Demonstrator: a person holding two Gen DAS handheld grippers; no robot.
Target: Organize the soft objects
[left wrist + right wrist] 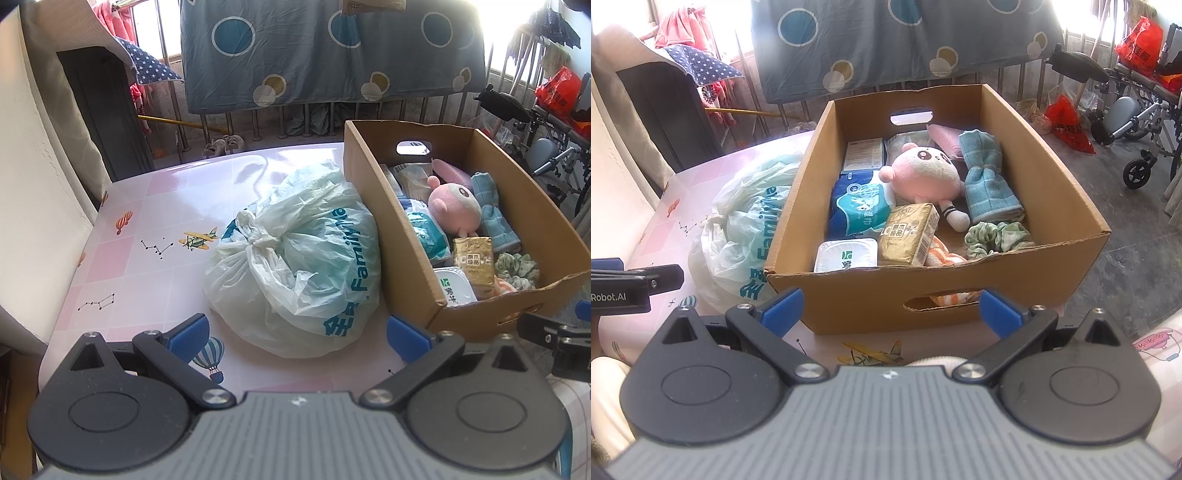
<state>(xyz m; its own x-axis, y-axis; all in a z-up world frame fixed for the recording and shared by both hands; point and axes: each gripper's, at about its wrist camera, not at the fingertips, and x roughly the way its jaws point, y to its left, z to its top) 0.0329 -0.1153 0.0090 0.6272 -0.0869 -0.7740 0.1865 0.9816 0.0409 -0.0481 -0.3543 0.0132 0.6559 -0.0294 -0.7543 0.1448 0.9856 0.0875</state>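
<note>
On the desk (871, 345) stand one cardboard box (1063, 206) and one tied plastic bag (295, 258). Inside the box I count one pink plush toy (927, 173), one blue towel (986, 177), one green scrunchie (993, 236), one gold packet (910, 236), one white tub (846, 254), and one blue wipes pack (857, 210).

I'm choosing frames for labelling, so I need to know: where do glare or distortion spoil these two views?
Left wrist view: window light blows out the top right corner, and sheen washes the far table. Right wrist view: the windows burn white at the top corners, but the cardboard box contents are evenly lit and sharp. Both: fisheye bends the edges.
</note>
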